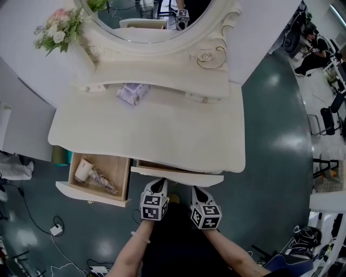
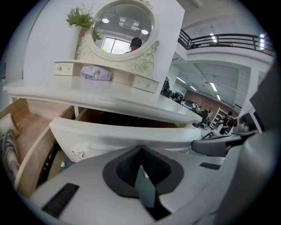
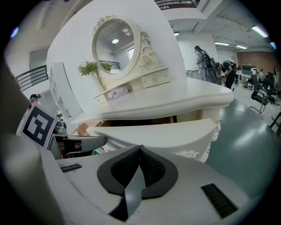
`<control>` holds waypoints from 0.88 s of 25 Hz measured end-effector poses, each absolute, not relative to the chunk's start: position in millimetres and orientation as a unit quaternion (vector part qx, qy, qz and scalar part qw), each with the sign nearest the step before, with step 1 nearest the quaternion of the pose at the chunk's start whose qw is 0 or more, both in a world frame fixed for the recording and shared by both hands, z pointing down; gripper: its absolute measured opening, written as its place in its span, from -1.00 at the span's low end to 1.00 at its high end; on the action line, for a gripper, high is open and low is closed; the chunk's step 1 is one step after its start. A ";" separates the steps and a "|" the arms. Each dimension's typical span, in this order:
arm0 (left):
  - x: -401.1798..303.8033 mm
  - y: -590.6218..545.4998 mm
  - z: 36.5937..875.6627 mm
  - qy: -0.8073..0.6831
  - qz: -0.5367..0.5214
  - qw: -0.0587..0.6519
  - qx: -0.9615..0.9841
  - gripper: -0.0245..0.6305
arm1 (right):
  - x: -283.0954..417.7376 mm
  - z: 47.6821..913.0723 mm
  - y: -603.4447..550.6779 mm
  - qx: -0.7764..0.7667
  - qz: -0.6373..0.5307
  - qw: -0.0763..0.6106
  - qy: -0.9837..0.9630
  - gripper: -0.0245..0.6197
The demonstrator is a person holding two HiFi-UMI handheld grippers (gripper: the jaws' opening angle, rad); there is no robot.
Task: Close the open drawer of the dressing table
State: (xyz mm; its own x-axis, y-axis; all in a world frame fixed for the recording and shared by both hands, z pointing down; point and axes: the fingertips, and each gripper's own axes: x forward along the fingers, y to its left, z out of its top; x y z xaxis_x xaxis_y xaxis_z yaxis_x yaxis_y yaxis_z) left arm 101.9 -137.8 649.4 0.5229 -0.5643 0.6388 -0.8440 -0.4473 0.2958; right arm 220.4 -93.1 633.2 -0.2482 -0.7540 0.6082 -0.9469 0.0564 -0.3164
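The cream dressing table (image 1: 162, 130) has two drawers pulled out. The left drawer (image 1: 93, 195) stands wide open and holds a white hair dryer (image 1: 84, 169) with its cord. The middle drawer (image 1: 178, 174) is out only a little; its curved front fills the left gripper view (image 2: 123, 132) and the right gripper view (image 3: 167, 129). My left gripper (image 1: 158, 184) is shut and empty, its tips just at that front. My right gripper (image 1: 195, 189) is beside it, also shut and empty, a little short of the front.
An oval mirror (image 1: 146, 16), a vase of flowers (image 1: 57, 30) and a lilac pouch (image 1: 132, 93) sit on the table's top. Cables and a power strip (image 1: 56, 230) lie on the floor at the left. Office chairs (image 1: 330, 119) stand far right.
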 end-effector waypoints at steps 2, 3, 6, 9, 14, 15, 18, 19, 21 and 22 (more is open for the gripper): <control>101.8 -140.7 650.3 -0.431 0.231 0.302 0.818 -0.85 | 220.6 634.2 -95.7 0.596 0.341 0.141 -0.713 -0.84; 102.2 -142.1 650.3 -0.432 0.230 0.303 0.818 -0.85 | 221.0 634.3 -97.0 0.596 0.340 0.141 -0.713 -0.84; 104.2 -144.6 649.1 -0.433 0.230 0.302 0.817 -0.85 | 223.0 633.7 -99.5 0.596 0.340 0.139 -0.714 -0.84; 105.1 -148.5 648.7 -0.434 0.230 0.299 0.818 -0.85 | 223.7 633.6 -103.7 0.599 0.338 0.135 -0.714 -0.84; 105.6 -153.5 649.1 -0.430 0.229 0.293 0.823 -0.85 | 224.8 633.0 -108.3 0.600 0.336 0.128 -0.714 -0.84; 105.7 -154.7 649.0 -0.430 0.229 0.291 0.823 -0.85 | 224.9 632.6 -109.4 0.601 0.335 0.127 -0.715 -0.84; 106.1 -158.0 649.3 -0.432 0.229 0.290 0.823 -0.85 | 225.2 632.4 -113.1 0.603 0.334 0.124 -0.714 -0.84; 106.5 -159.4 649.6 -0.432 0.228 0.290 0.823 -0.85 | 225.5 632.4 -114.6 0.604 0.333 0.122 -0.714 -0.84; 107.3 -162.8 650.1 -0.433 0.226 0.291 0.822 -0.85 | 226.4 632.6 -118.0 0.606 0.331 0.121 -0.713 -0.84; 107.8 -164.4 650.1 -0.434 0.225 0.291 0.822 -0.85 | 226.8 632.9 -119.5 0.606 0.329 0.120 -0.714 -0.84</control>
State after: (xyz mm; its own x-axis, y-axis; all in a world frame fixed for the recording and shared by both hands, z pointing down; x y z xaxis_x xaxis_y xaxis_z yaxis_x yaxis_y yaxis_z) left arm 107.8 -164.4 650.1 0.5217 -0.5833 0.6226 -0.8449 -0.4542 0.2825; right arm 226.8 -119.5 632.9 -0.2356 -0.7867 0.5706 -0.9448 0.0478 -0.3242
